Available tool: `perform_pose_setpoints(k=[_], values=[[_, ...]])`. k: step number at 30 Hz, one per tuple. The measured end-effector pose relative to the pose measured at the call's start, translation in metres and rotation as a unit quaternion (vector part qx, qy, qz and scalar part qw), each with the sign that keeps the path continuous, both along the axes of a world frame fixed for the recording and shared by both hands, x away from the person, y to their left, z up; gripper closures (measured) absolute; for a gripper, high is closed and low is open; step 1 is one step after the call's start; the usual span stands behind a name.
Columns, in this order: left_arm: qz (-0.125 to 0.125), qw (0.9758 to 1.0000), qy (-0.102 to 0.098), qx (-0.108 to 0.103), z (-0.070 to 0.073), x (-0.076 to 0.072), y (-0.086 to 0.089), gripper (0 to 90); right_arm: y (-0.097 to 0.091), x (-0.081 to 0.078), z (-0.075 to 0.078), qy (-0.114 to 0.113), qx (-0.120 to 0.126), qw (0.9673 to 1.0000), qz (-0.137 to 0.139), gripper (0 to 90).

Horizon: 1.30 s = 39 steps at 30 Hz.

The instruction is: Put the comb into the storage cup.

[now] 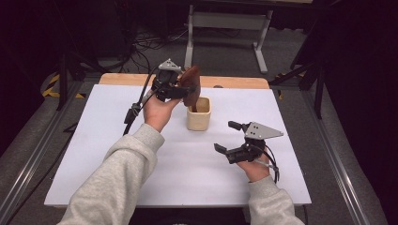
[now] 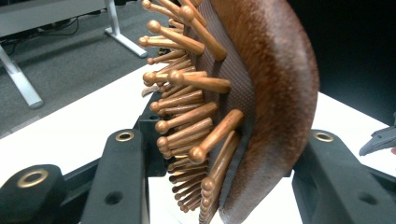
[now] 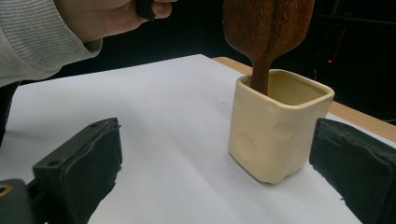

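No text, label, brand, number or sign can be read in any of the views.

Pale grey ribbed-cuff sleeves [image 1: 119,176] — black tools (brass-ringed screw holes), grey three-cornered plates, trailing black cables.
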<state>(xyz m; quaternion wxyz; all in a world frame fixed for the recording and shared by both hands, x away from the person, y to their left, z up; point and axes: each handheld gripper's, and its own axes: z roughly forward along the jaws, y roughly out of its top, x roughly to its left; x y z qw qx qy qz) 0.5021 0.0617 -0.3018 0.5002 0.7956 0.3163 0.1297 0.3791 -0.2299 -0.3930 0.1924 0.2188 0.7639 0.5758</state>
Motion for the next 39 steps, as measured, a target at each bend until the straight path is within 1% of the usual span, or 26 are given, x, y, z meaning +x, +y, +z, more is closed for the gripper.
perform_pose_setpoints(k=[3, 7, 9, 10, 11, 15, 16, 18, 19, 20, 21, 26, 31, 32, 33, 34, 35, 36, 37, 38, 39], values=[[-0.002, 1.0, -0.003, 0.004, -0.002, 0.0, -0.001, 54.1, 0.0, 0.0, 0.0, 0.0, 0.0, 1.0, 0.0, 3.0], [-0.004, 1.0, 0.004, 0.003, -0.005, 0.0, -0.004, 54.1, 0.0, 0.0, 0.0, -0.001, 0.0, 1.0, 0.001, 3.0], [-0.002, 1.0, 0.0, 0.007, -0.007, 0.0, -0.004, 54.1, 0.0, 0.0, 0.0, -0.001, 0.0, 1.0, 0.0, 3.0], [-0.002, 1.0, 0.007, 0.005, -0.009, 0.0, -0.004, 54.0, 0.0, 0.0, 0.0, -0.001, 0.0, 1.0, 0.0, 3.0], [-0.003, 1.0, 0.006, 0.008, -0.01, 0.001, -0.004, 54.0, 0.0, 0.0, 0.0, -0.001, 0.0, 1.0, 0.0, 3.0], [0.0, 0.9999, 0.012, 0.009, -0.013, 0.002, -0.004, 53.9, 0.0, 0.0, 0.0, -0.001, 0.0, 1.0, 0.001, 3.0], [-0.001, 0.9999, 0.01, 0.011, -0.014, 0.002, -0.003, 53.8, 0.0, 0.0, 0.0, -0.001, 0.0, 1.0, 0.001, 3.0], [0.0, 0.9998, 0.015, 0.01, -0.016, 0.002, -0.004, 53.8, 0.0, 0.0, 0.0, 0.0, 0.0, 1.0, 0.001, 3.0], [-0.001, 0.9998, 0.013, 0.014, -0.016, 0.003, -0.004, 53.7, 0.0, 0.0, 0.0, -0.001, -0.001, 1.0, 0.001, 3.0], [0.0, 0.9998, 0.016, 0.013, -0.017, 0.002, -0.005, 53.7, 0.0, 0.0, 0.0, 0.0, -0.001, 1.0, 0.001, 3.0], [0.001, 0.9998, 0.013, 0.014, -0.017, 0.002, -0.005, 53.7, 0.0, 0.0, 0.0, 0.0, 0.0, 1.0, 0.001, 3.0], [0.001, 0.9998, 0.013, 0.015, -0.017, 0.002, -0.005, 53.1, 0.0, 0.0, 0.0, 0.0, -0.001, 1.0, 0.001, 3.0], [0.012, 0.9995, 0.01, 0.027, -0.016, 0.001, -0.003, 49.2, 0.0, 0.0, 0.0, 0.0, 0.0, 1.0, 0.001, 3.0], [0.02, 0.9992, 0.004, 0.036, -0.016, 0.001, -0.001, 45.8, 0.001, 0.0, 0.0, 0.0, 0.0, 1.0, 0.001, 3.0], [0.02, 0.9992, 0.004, 0.036, -0.016, 0.001, -0.001, 43.3, 0.001, 0.0, 0.0, 0.0, 0.0, 1.0, 0.001, 3.0], [0.022, 0.9991, 0.009, 0.035, -0.016, 0.001, 0.001, 43.3, 0.001, 0.0, 0.0, 0.0, 0.0, 1.0, 0.002, 3.0], [0.024, 0.999, 0.006, 0.038, -0.016, 0.001, 0.003, 41.1, 0.001, 0.0, 0.0, 0.0, 0.001, 1.0, 0.003, 3.0], [0.025, 0.9991, 0.008, 0.034, -0.016, 0.0, 0.003, 38.7, 0.001, 0.0, 0.0, 0.0, 0.002, 1.0, 0.004, 3.0], [0.025, 0.9989, 0.006, 0.04, -0.017, 0.001, 0.005, 38.7, 0.001, 0.0, 0.0, 0.0, 0.002, 1.0, 0.004, 3.0], [0.023, 0.9988, 0.015, 0.04, -0.019, 0.0, 0.007, 38.4, 0.001, 0.0, 0.0, 0.0, 0.002, 1.0, 0.004, 3.0], [0.024, 0.9988, 0.011, 0.041, -0.02, 0.001, 0.008, 38.1, 0.001, 0.0, 0.0, 0.0, 0.003, 1.0, 0.005, 3.0]])
